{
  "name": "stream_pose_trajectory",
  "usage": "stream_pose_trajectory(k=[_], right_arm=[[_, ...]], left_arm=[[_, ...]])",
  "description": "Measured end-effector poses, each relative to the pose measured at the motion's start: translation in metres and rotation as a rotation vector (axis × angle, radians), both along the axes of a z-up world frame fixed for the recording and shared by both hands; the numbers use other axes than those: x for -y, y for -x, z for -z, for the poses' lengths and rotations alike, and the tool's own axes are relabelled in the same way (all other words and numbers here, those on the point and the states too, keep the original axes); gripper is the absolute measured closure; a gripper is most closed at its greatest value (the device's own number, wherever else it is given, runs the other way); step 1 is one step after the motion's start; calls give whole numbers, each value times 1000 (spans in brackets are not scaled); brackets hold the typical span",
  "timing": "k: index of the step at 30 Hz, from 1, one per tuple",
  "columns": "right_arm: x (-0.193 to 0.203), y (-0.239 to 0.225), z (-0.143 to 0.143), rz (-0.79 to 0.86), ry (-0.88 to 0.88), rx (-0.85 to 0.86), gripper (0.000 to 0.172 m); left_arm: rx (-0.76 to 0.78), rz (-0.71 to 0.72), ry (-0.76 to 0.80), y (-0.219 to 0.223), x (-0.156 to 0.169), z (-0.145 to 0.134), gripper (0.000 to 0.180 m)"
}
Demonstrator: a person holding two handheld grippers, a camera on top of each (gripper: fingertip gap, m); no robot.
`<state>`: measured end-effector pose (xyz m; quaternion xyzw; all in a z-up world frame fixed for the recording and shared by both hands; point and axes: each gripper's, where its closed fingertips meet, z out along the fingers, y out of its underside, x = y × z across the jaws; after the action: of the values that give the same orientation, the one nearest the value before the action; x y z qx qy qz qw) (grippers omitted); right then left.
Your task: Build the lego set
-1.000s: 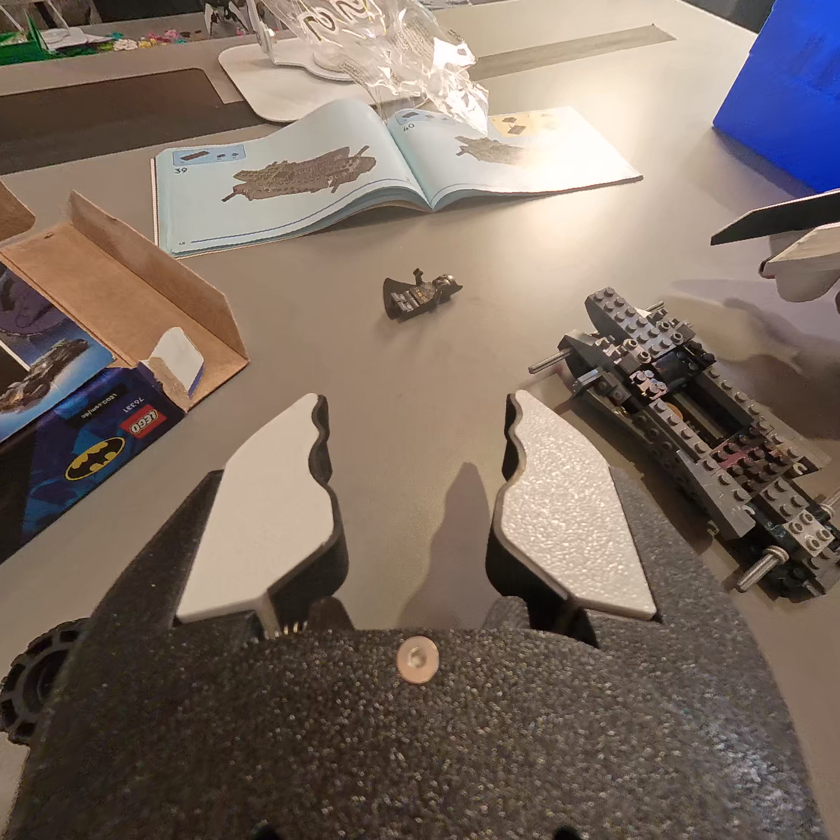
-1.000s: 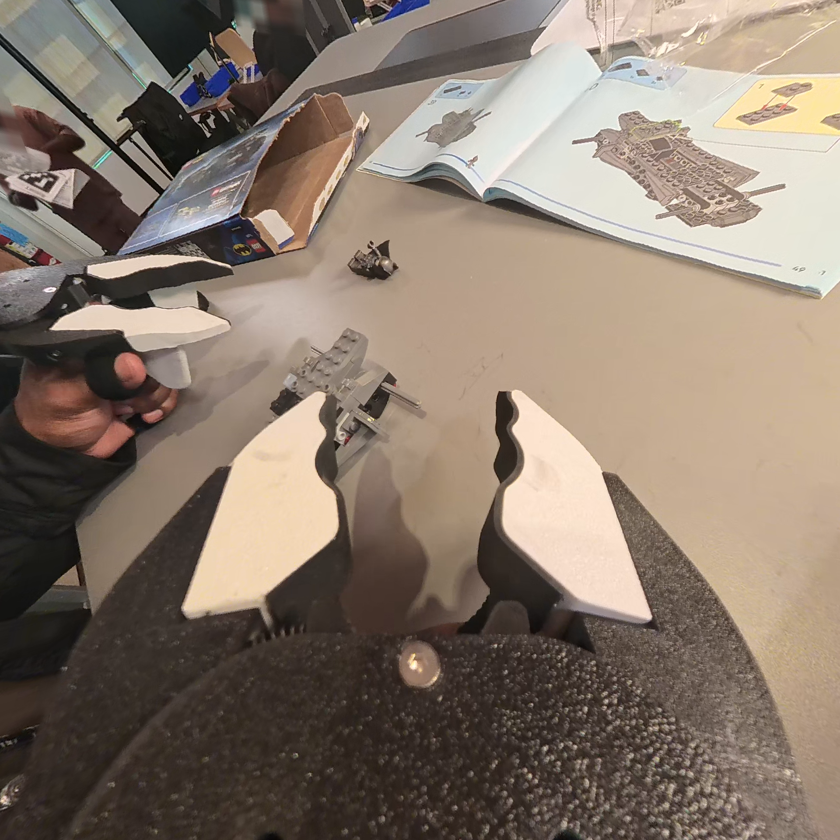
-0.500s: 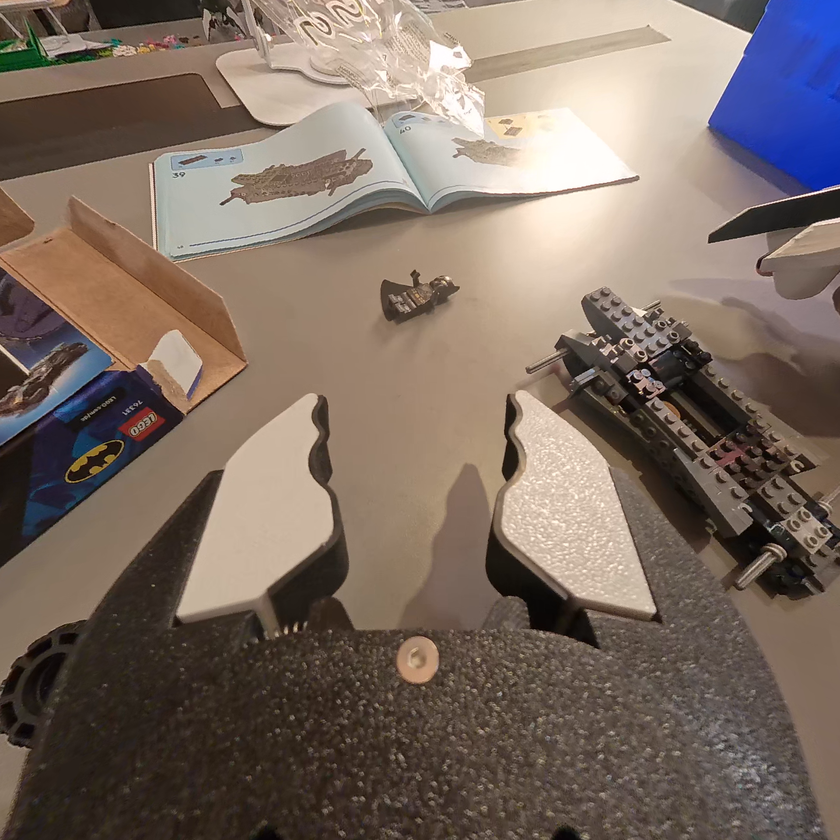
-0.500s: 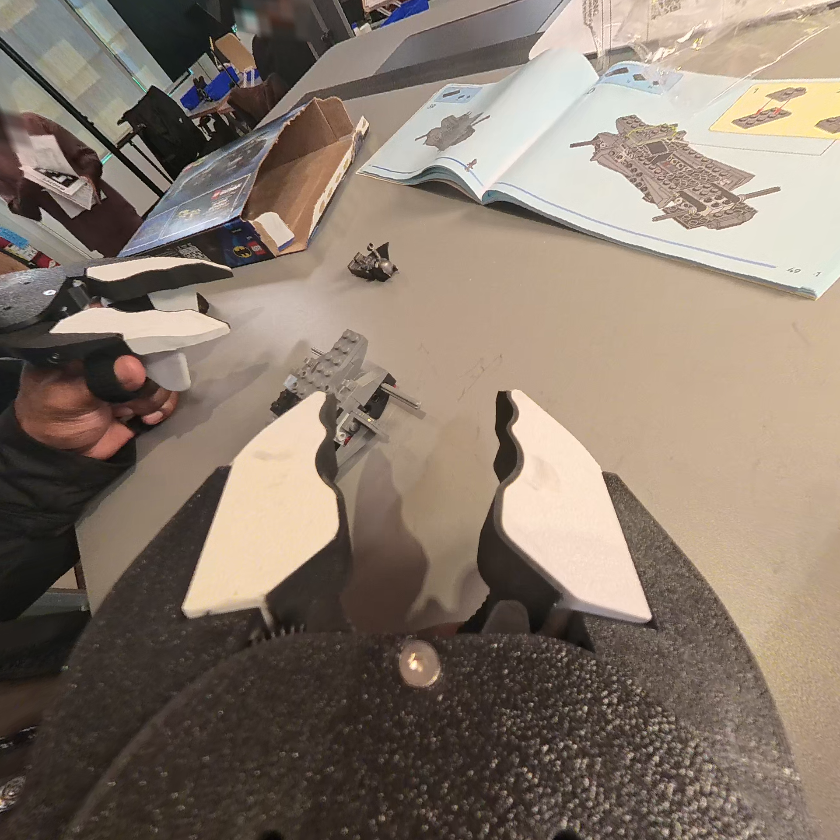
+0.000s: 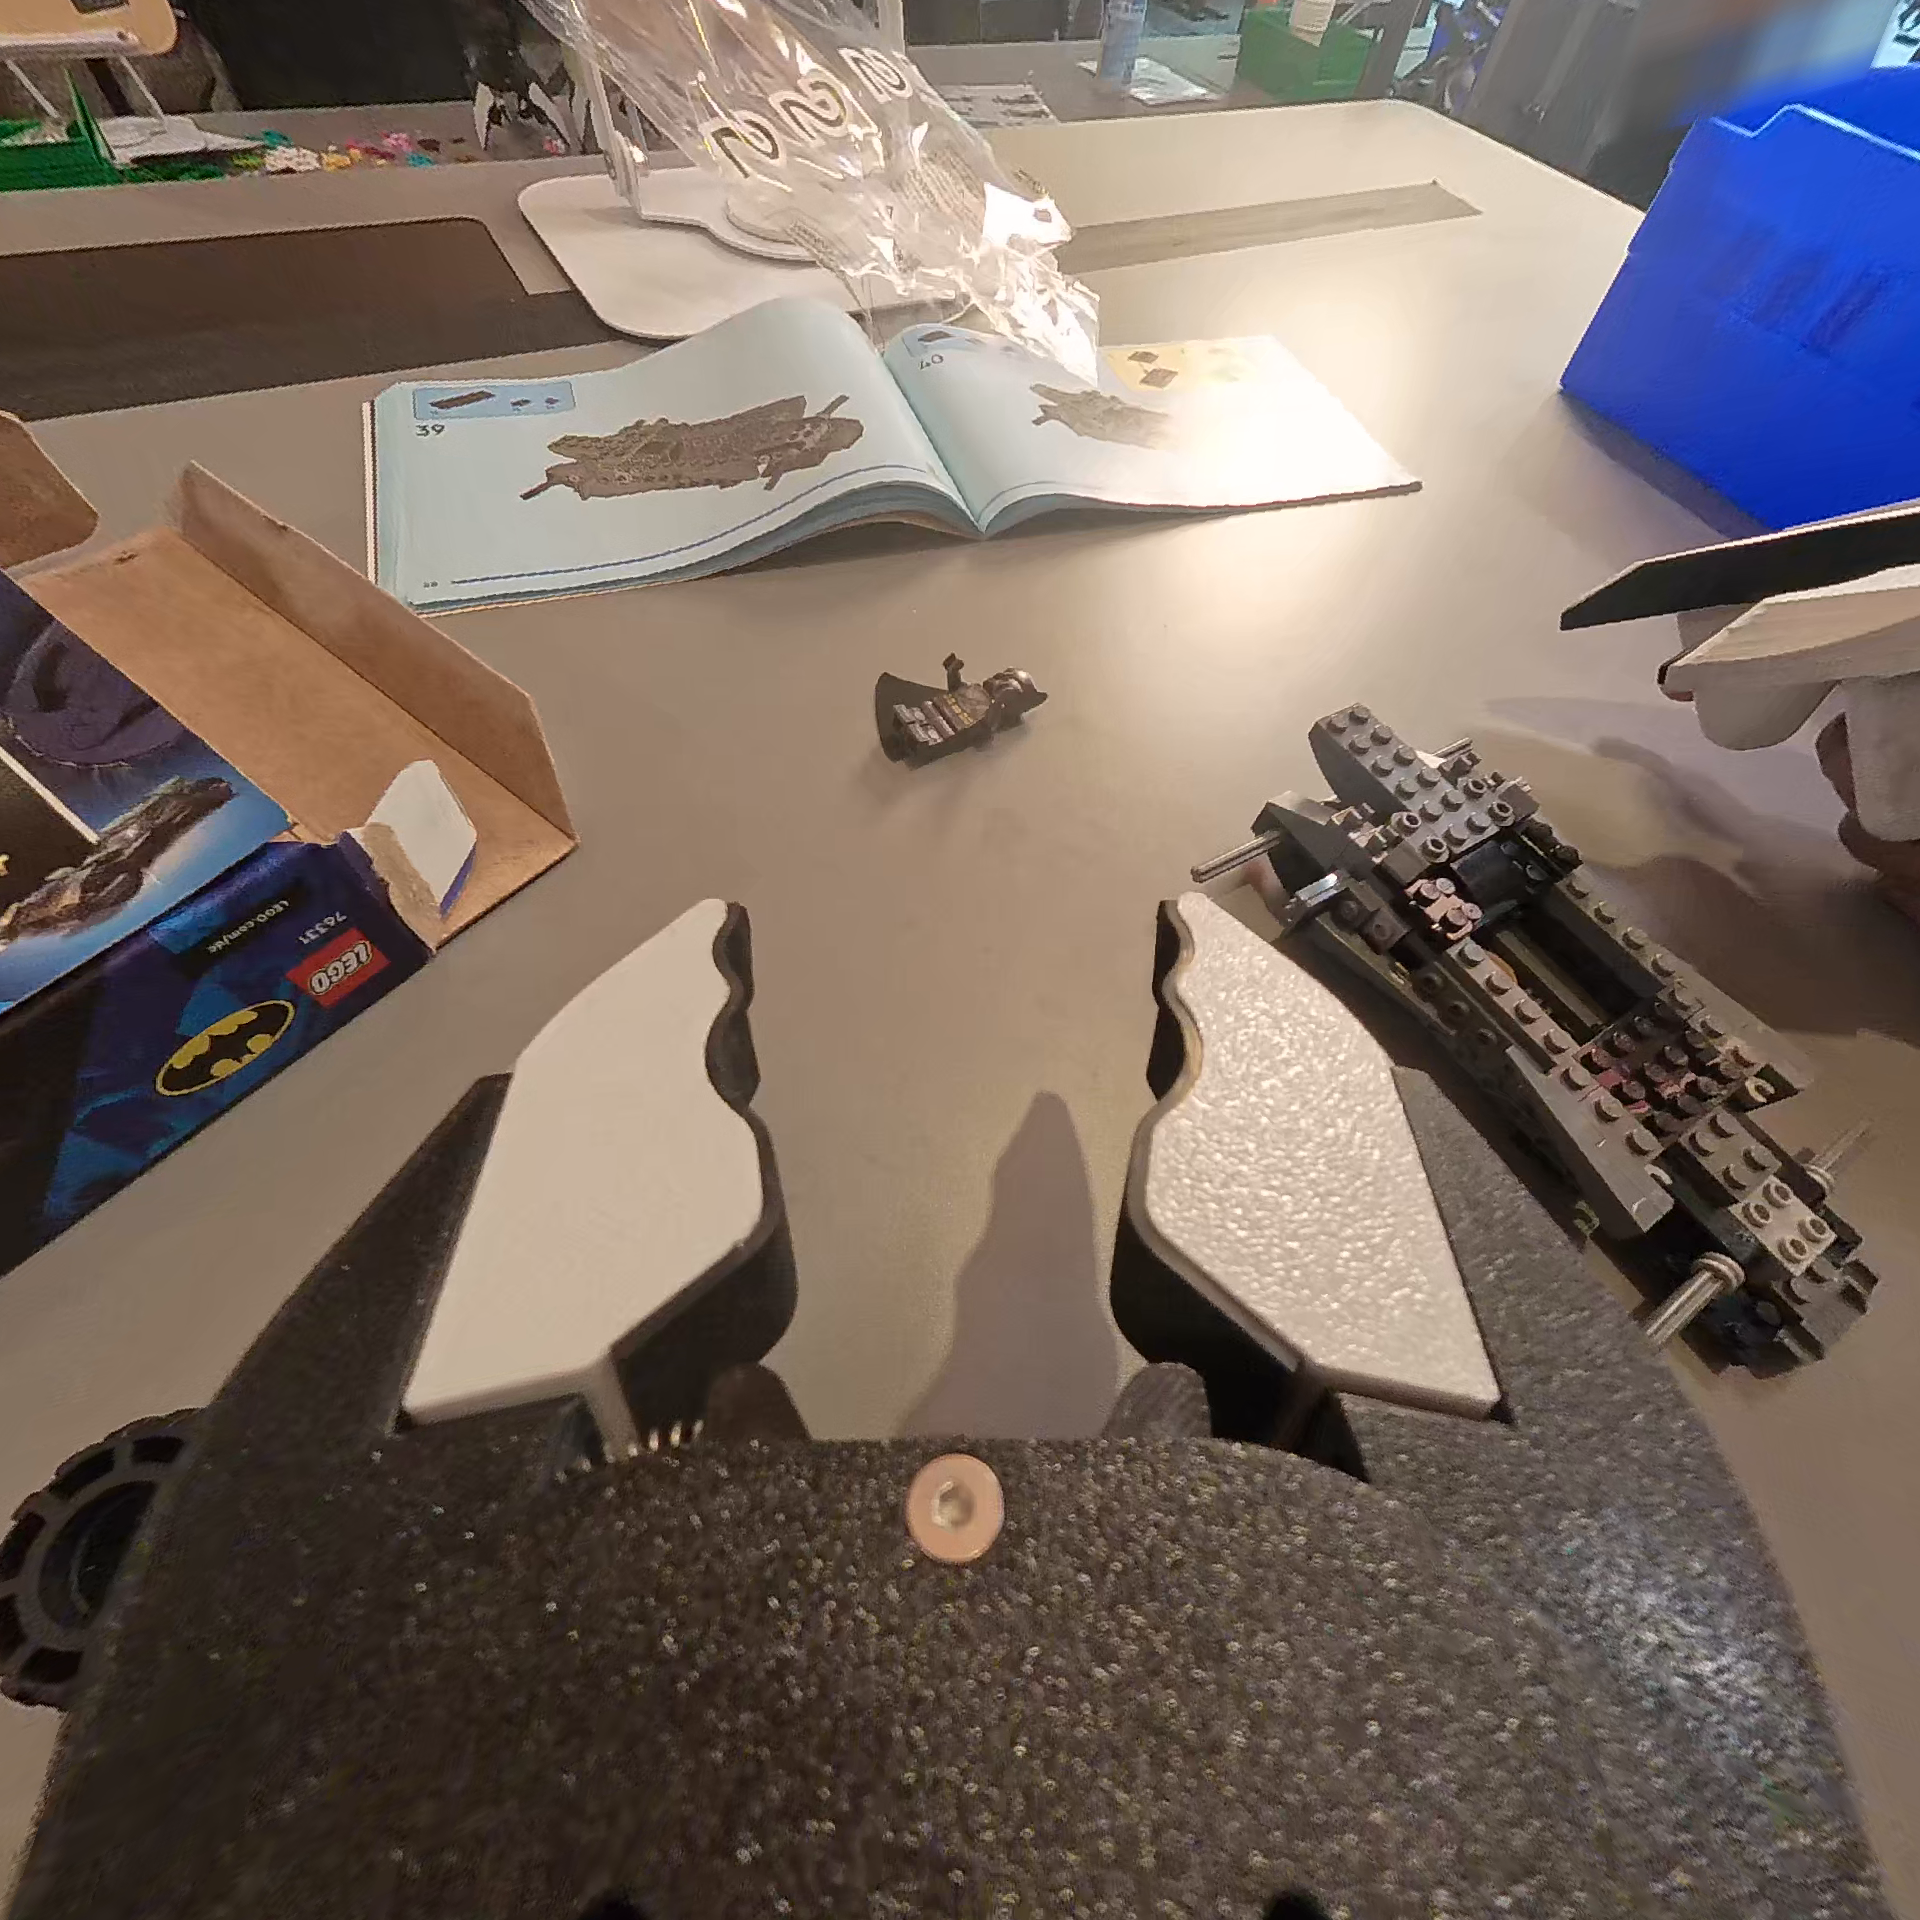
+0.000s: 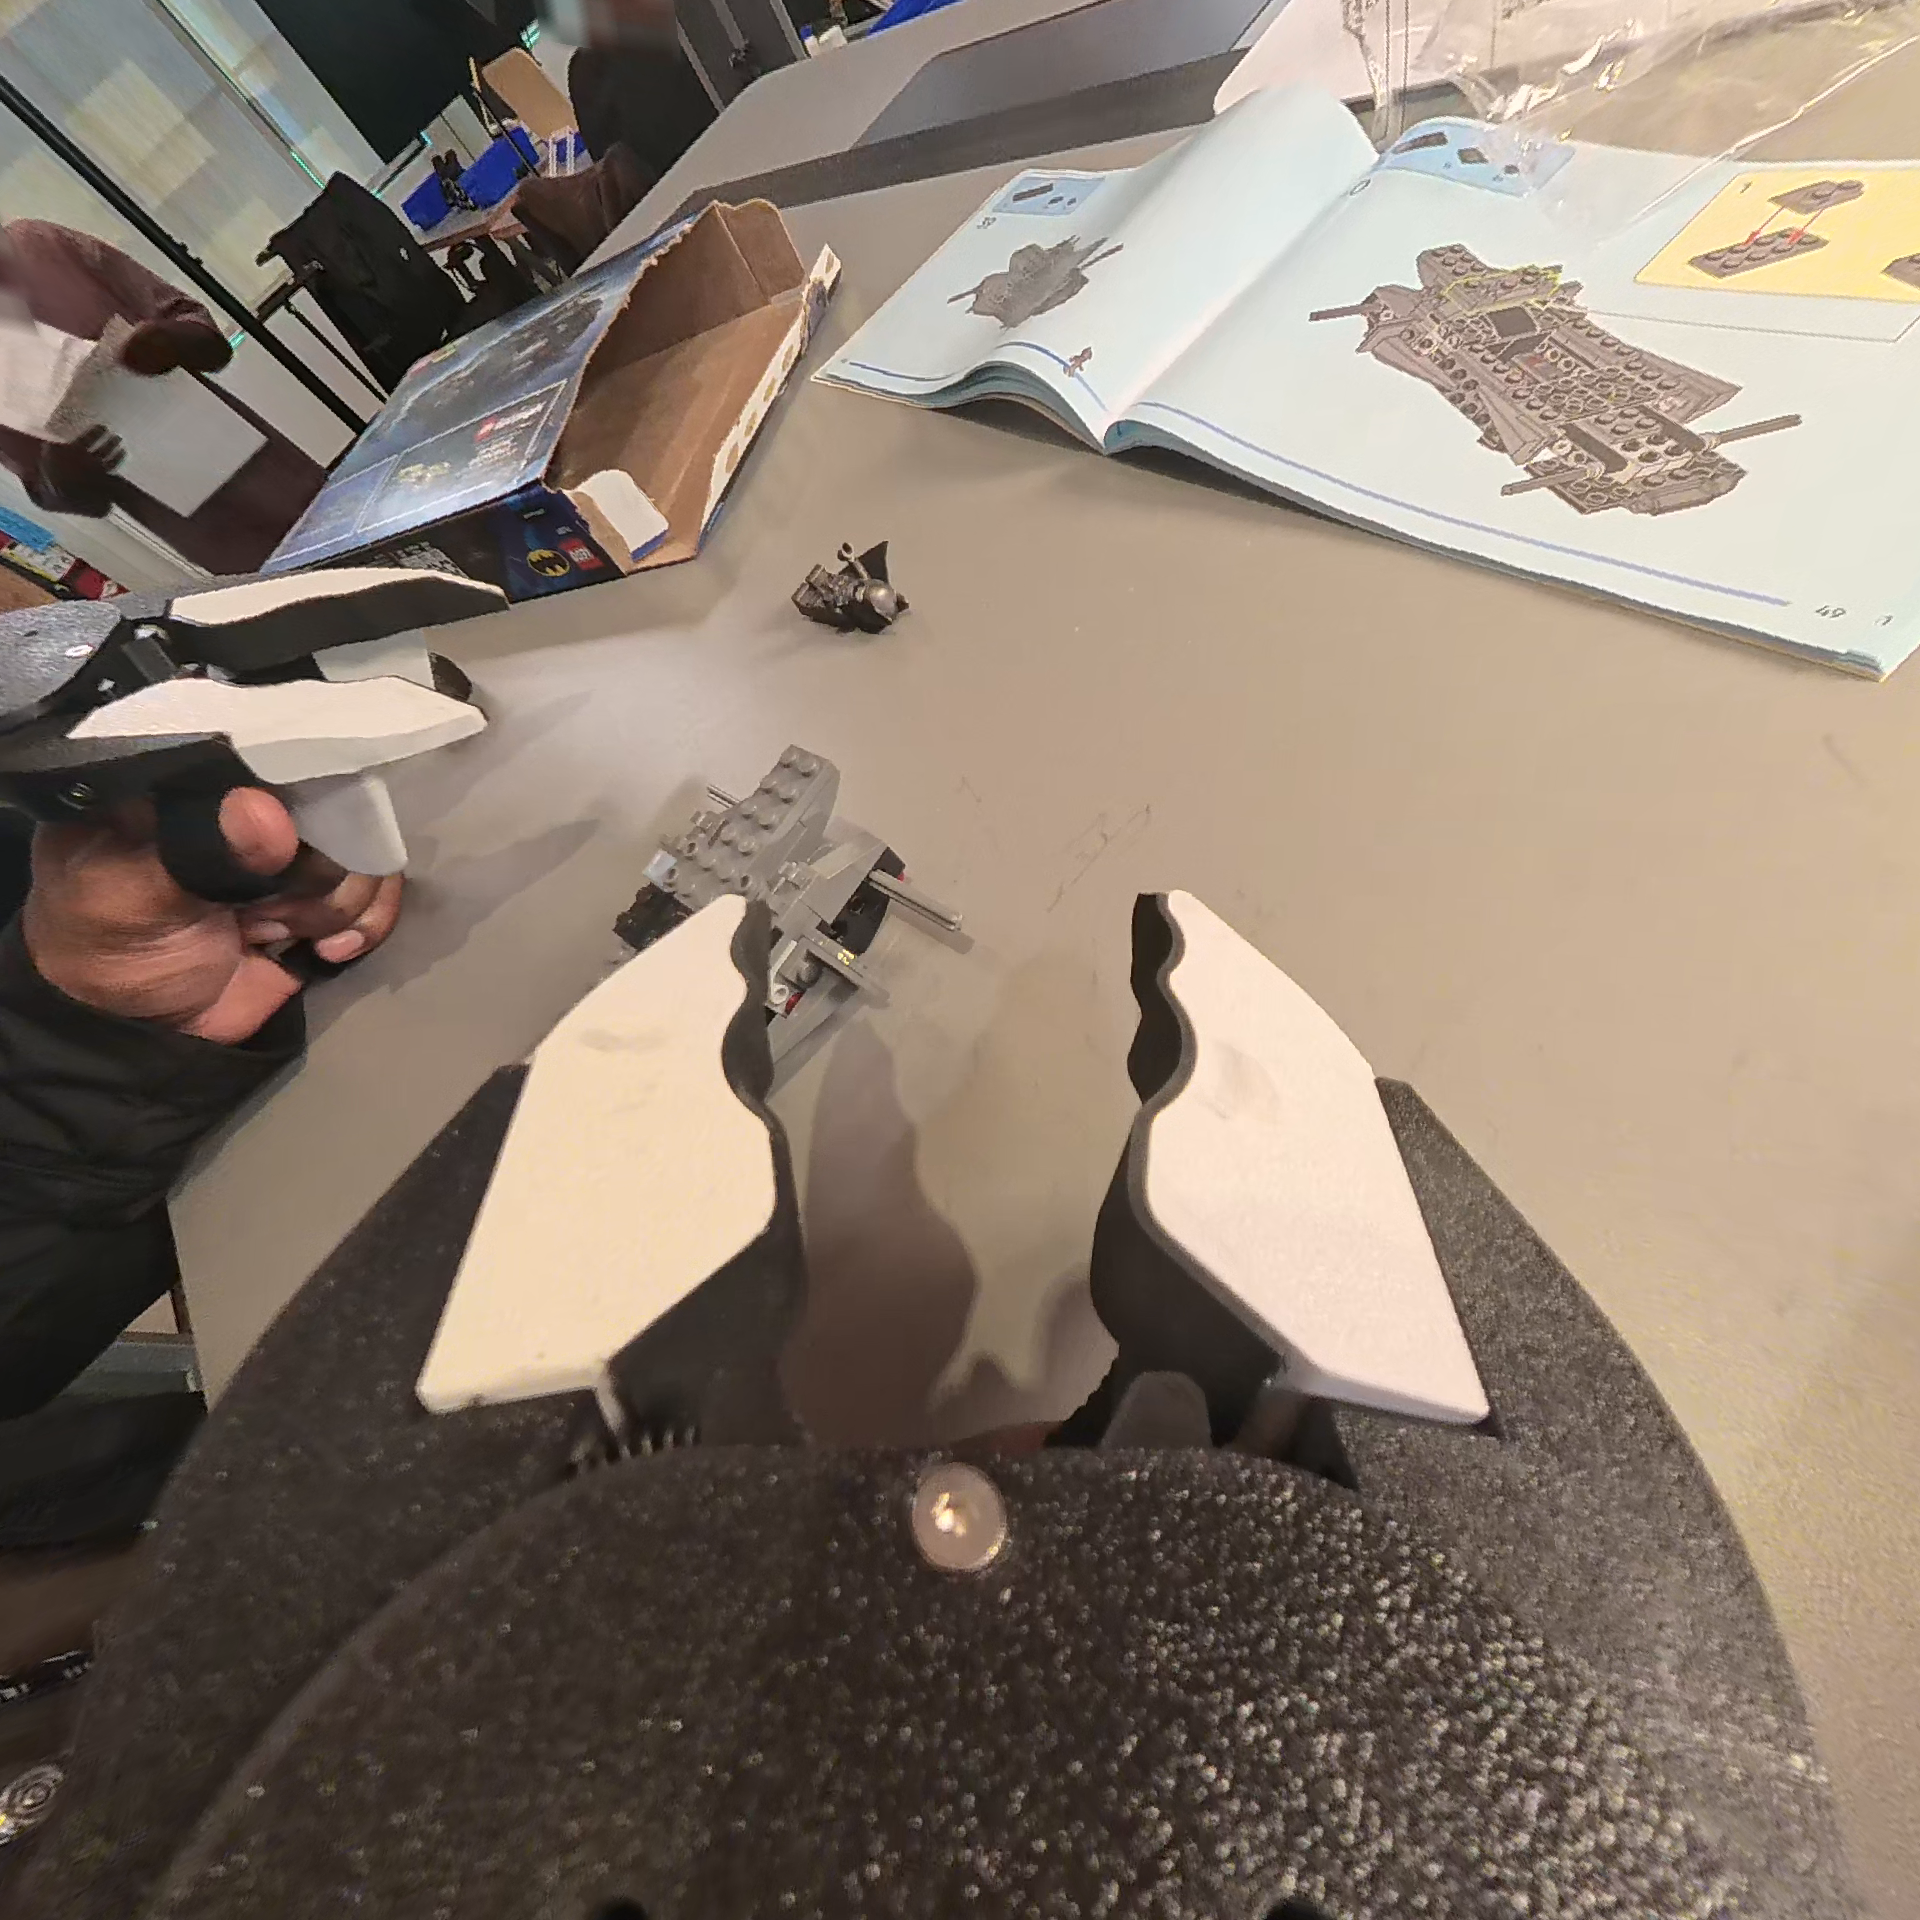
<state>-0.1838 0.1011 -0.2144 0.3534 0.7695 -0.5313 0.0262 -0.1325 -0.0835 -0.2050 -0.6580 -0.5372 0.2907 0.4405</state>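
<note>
Little has moved since the earlier frames: both grippers hover where they were, and only a blurred figure in the background of the right wrist view has shifted. Left wrist view: the left gripper hangs over bare tabletop, jaws wide apart and empty; a dark brick-built vehicle lies just beside its right finger, a small dark minifigure lies ahead, an open instruction booklet beyond, a torn cardboard box to the left, a black tyre near the lower corner. Right wrist view: the right gripper also stands wide open, holding nothing; the vehicle's grey nose shows past its left finger, partly hidden by it, untouched as far as can be seen. The other gripper, held in a hand, is well left.
</note>
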Motion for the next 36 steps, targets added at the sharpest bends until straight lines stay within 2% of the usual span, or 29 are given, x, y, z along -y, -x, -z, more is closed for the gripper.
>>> stream_pose_trajectory(k=[5,8,9,11,13,15,17,19,21,24,28,30,33,36], right_arm=[[1,-1,-1,-2,2,-4,104],[-1,-7,-17,-19,62,-76,107],[-2,-17,-32,-50,107,-100,108],[-13,-41,-79,-121,222,-135,107],[-42,-59,-129,-161,275,-209,106],[-88,-52,-158,-103,188,-342,106],[-143,-27,-170,17,80,-418,108],[-186,-5,-167,107,8,-401,109],[-210,9,-154,158,-47,-387,110],[-219,22,-130,169,-120,-362,110],[-220,36,-115,180,-126,-339,111],[-228,52,-102,197,-200,-328,120],[-258,97,-48,219,-490,-207,138],[-271,119,6,124,-681,5,143]], left_arm=[[-2,-2,-16,0,1,-1,106],[-5,-9,-34,0,3,-2,106],[-7,-8,-45,0,3,-2,106],[-10,-14,-70,0,5,-3,106],[-8,-15,-95,0,7,-4,106],[-4,-12,-110,0,7,-4,106],[4,-6,-114,1,6,-3,106],[6,3,-107,0,5,-2,106],[3,10,-91,0,3,-2,106],[4,21,-46,0,-1,-1,106],[12,32,13,0,-5,2,106],[13,31,25,0,-6,3,106],[18,35,29,0,-7,4,105],[21,47,25,-1,-8,4,105]])
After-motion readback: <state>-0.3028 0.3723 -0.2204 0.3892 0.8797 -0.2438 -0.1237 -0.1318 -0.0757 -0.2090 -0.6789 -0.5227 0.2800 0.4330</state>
